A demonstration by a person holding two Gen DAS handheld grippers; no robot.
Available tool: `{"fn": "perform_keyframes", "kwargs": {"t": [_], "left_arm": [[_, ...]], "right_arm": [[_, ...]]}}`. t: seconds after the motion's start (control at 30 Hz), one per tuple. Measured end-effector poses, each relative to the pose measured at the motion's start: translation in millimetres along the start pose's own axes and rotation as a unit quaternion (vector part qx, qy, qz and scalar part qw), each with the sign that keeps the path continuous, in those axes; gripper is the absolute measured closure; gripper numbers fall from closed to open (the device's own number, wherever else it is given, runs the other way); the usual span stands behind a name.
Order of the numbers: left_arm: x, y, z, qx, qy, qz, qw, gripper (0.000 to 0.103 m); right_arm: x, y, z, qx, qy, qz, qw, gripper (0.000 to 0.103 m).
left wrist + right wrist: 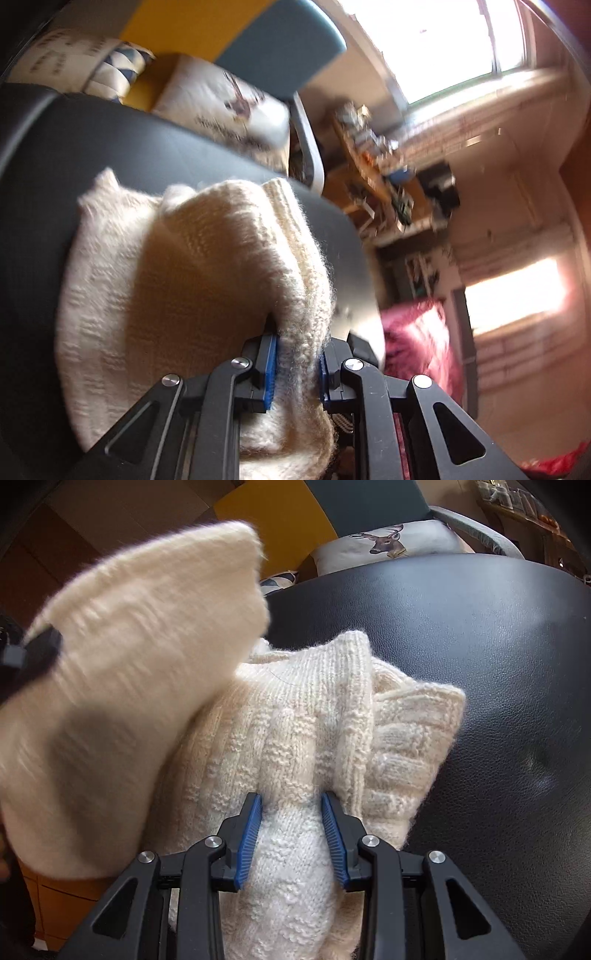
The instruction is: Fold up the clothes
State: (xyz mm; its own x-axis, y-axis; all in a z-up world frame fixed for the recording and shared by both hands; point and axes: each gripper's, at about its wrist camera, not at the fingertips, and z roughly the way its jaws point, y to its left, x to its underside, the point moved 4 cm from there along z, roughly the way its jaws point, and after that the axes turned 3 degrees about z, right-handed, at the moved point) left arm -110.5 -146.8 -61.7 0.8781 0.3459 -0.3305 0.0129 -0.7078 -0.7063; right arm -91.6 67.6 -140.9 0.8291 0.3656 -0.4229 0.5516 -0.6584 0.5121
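A cream knitted sweater [177, 266] lies bunched on a black leather seat [122, 144]. My left gripper [297, 354] is shut on a thick fold of the sweater, its blue pads [269, 369] pressing the knit from both sides. In the right wrist view the sweater [295, 716] rests on the same black leather seat [498, 664]. My right gripper [291, 812] is shut on a fold of the sweater between its blue pads [251, 834]. A lifted, blurred part of the sweater [122, 686] hangs at the left, held by the other gripper [26, 657].
White printed cushions [229, 107] and a yellow and blue chair back [258, 40] stand behind the seat. A deer cushion [384, 546] shows beyond the seat. A cluttered wooden shelf [384, 177], a bright window [443, 44] and a pink cloth [417, 343] are at the right.
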Motion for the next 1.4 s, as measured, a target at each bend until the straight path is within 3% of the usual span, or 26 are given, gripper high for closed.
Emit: {"fn": "perform_keyframes", "kwargs": {"t": [0.17, 0.43, 0.57, 0.63, 0.7, 0.77, 0.9, 1.03, 1.1, 1.17, 1.23, 1.3, 1.4], "left_arm": [[21.2, 1.0, 25.7, -0.006, 0.032, -0.003, 0.9994, 0.086], [34.2, -3.0, 33.4, -0.011, 0.045, 0.018, 0.9988, 0.085], [33.3, 21.4, 49.5, 0.010, 0.063, -0.046, 0.9969, 0.084], [35.1, 22.5, 55.0, 0.024, 0.071, -0.065, 0.9951, 0.081], [37.6, 19.1, 57.5, 0.044, 0.079, -0.079, 0.9928, 0.063], [38.9, 13.0, 57.5, 0.072, 0.087, -0.091, 0.9895, 0.060], [33.2, 1.4, 24.2, 0.087, 0.072, -0.062, 0.9916, 0.058], [28.4, -4.5, -17.6, 0.094, 0.051, -0.028, 0.9939, 0.056], [32.0, 7.6, -53.7, 0.078, 0.029, 0.001, 0.9966, 0.054], [42.4, 24.2, -85.9, 0.024, -0.002, 0.055, 0.9982, 0.053], [62.3, 36.9, -117.7, -0.050, -0.032, 0.140, 0.9883, 0.052], [86.8, 48.1, -138.0, -0.094, -0.043, 0.204, 0.9736, 0.051], [121.6, 56.4, -138.7, -0.109, -0.039, 0.246, 0.9624, 0.048]], "right_arm": [[3.1, -0.9, -1.6, -0.005, -0.004, 0.003, 1.000, 0.069], [8.5, -7.4, -15.8, -0.030, -0.023, 0.013, 0.999, 0.069], [17.7, -13.0, -40.3, -0.030, -0.041, 0.013, 0.999, 0.069], [25.3, -16.6, -45.4, -0.024, -0.038, 0.012, 0.999, 0.069], [33.3, -20.9, -49.2, -0.018, -0.036, 0.015, 0.999, 0.069], [41.0, -27.3, -51.8, -0.014, -0.034, 0.025, 0.999, 0.069], [55.2, -42.4, -59.6, -0.013, -0.037, 0.055, 0.998, 0.069], [64.1, -44.0, -97.7, -0.012, -0.073, 0.058, 0.996, 0.069], [61.8, -27.6, -122.6, -0.039, -0.092, 0.031, 0.994, 0.069], [51.8, 3.1, -139.4, -0.072, -0.096, -0.021, 0.993, 0.066], [46.3, 38.9, -147.4, -0.101, -0.081, -0.078, 0.988, 0.063], [41.2, 72.5, -136.1, -0.101, -0.051, -0.127, 0.985, 0.062], [40.4, 101.2, -104.8, -0.062, 0.007, -0.173, 0.983, 0.062]]}}
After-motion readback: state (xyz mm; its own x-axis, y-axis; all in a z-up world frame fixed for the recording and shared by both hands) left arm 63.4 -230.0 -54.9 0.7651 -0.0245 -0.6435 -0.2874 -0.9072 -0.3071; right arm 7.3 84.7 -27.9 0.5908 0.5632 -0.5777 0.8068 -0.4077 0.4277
